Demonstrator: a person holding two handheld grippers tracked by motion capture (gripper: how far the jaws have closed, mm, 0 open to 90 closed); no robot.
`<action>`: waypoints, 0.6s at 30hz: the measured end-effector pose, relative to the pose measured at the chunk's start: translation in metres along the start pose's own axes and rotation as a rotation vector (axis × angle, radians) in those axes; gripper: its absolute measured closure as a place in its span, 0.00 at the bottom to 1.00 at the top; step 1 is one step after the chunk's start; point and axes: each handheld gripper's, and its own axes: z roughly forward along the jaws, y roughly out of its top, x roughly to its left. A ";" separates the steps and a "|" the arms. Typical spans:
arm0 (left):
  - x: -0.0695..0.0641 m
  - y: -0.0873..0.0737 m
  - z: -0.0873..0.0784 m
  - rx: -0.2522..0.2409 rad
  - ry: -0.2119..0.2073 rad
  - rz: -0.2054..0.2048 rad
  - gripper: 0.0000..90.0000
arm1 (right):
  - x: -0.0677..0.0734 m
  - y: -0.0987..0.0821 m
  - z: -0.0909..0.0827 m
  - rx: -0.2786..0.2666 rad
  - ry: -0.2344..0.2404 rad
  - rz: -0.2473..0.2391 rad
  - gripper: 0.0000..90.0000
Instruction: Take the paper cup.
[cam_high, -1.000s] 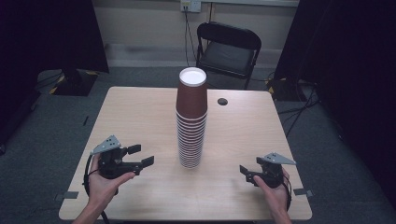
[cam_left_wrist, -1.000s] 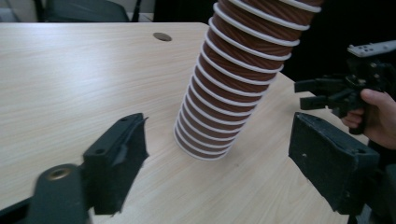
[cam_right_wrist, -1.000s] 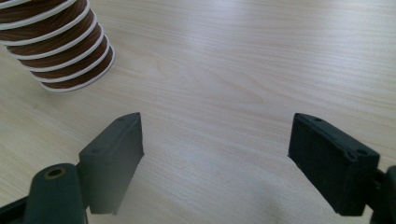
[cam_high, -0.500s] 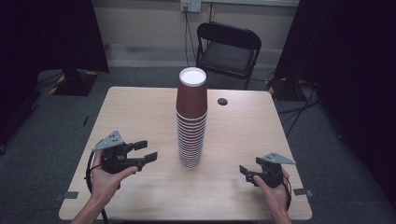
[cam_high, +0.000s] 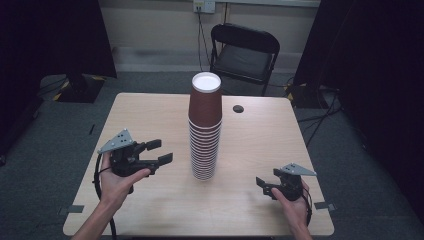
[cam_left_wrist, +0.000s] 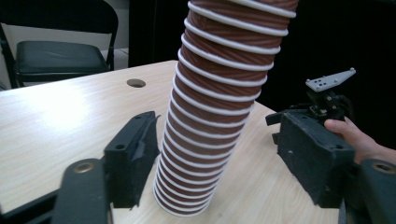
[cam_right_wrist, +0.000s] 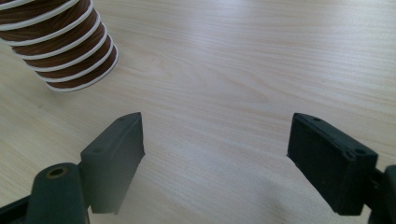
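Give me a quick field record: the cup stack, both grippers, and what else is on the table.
stack: tall stack of brown paper cups, upside down, upright at mid-table
left gripper: raised left of the stack, jaws apart and just opening, nothing between them, not touching the cups
right gripper: low at the near right, jaws open, nothing held
table: light wood, a dark round hole behind the stack

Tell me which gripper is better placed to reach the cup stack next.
Left. The left gripper points at the cup stack with open jaws; the right gripper sits low, facing bare table.
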 end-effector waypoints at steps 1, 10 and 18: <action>-0.001 0.003 0.000 -0.004 -0.010 0.007 0.31 | 0.000 0.000 0.000 0.001 0.004 0.000 0.20; -0.008 0.031 0.000 -0.040 -0.029 0.033 0.30 | 0.000 0.000 0.001 -0.001 0.005 -0.002 0.20; -0.017 0.053 0.006 -0.074 -0.055 0.050 0.30 | 0.000 0.001 0.000 -0.003 -0.006 0.003 0.20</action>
